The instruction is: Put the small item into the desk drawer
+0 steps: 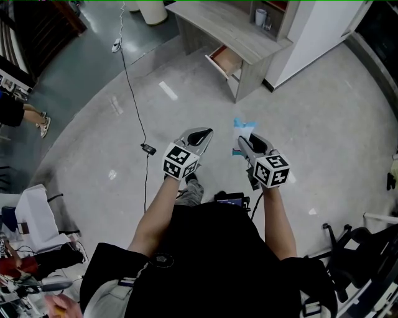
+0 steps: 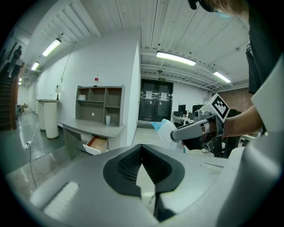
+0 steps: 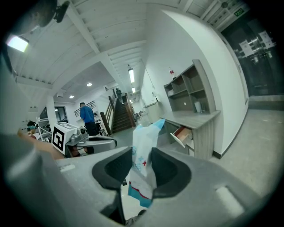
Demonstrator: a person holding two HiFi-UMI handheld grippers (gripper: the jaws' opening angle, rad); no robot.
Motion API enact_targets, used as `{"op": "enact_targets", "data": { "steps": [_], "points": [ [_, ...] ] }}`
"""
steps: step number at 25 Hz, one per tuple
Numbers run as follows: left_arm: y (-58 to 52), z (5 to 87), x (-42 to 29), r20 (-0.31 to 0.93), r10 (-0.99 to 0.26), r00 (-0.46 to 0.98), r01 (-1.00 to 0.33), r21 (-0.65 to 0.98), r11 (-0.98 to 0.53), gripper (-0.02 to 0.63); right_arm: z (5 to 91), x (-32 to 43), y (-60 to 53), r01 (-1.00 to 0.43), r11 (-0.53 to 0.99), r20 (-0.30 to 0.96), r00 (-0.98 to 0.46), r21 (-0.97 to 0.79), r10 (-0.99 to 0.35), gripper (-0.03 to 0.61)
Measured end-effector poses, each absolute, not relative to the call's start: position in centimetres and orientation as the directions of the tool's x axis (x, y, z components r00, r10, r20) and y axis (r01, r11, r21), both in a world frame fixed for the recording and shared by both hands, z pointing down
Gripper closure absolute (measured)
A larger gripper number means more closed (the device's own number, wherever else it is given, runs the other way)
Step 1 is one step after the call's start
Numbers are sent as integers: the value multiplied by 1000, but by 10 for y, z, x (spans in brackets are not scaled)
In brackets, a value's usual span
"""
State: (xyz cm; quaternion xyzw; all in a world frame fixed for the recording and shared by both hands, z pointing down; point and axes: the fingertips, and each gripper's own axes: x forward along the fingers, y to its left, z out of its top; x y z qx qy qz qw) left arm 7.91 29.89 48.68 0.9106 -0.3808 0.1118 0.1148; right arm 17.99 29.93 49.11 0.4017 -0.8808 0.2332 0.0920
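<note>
1. Two grippers are held out side by side above the pale floor, well short of the desk.
2. On the left gripper, the jaws are seen brought together at their tips, and nothing is held between the dark pads.
3. On the right gripper, the jaws are clamped on a small white-and-blue packet. The packet is gripped near its middle, so that its top sticks out past the jaw tips and its lower edge hangs behind them.
4. Beyond the left gripper, a black cable is laid across the floor.
5. Farther off, the desk is set against a white wall. Its drawer is pulled open, and a wood-coloured inside is shown. The packet is well apart from the drawer.
6. On the desktop, a shelf unit is placed, and a white cup is seen in one of its compartments.
</note>
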Motion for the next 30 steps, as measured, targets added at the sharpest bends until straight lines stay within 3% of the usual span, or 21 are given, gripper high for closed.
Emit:
{"op": "enact_targets", "data": {
  "steps": [30],
  "points": [
    [181, 506, 42, 298, -583, 756, -644, 180, -743, 612, 495, 145, 194, -820, 474, 381, -570, -321, -728, 442]
  ]
}}
